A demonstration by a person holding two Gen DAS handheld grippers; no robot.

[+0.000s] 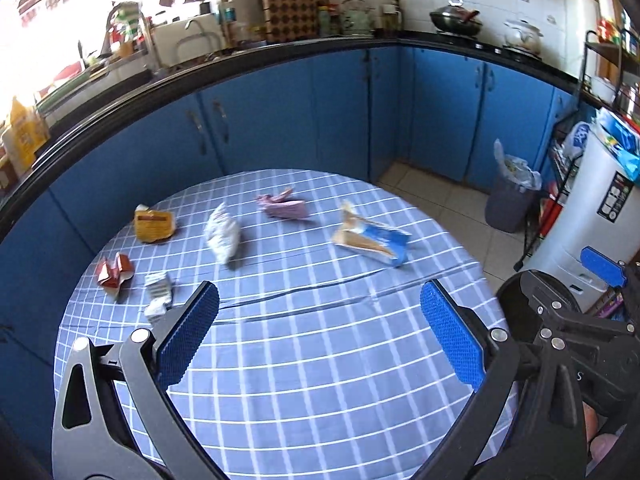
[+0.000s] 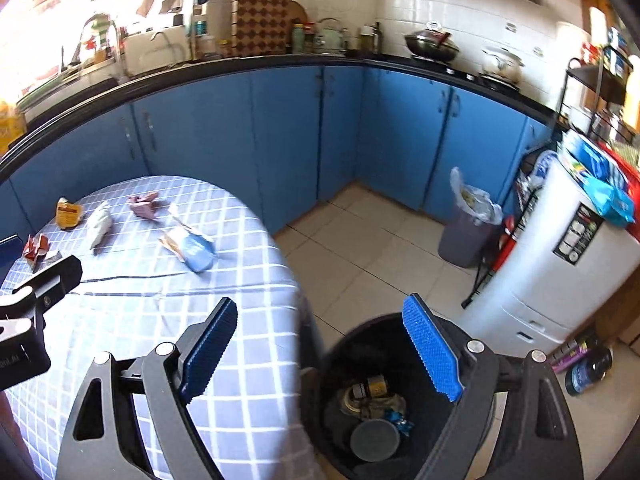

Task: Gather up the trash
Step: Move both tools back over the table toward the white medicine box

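Observation:
Several pieces of trash lie on a round table with a blue checked cloth: a yellow packet, a white crumpled wrapper, a pink wrapper, a blue and tan carton, a red wrapper and small white scraps. My left gripper is open and empty above the table's near side. My right gripper is open and empty over the rim of a black bin beside the table, with trash at its bottom. The carton also shows in the right wrist view.
Blue kitchen cabinets under a black counter run behind the table. A grey lined bin stands on the tiled floor by the cabinets. A white appliance and a metal rack stand at the right.

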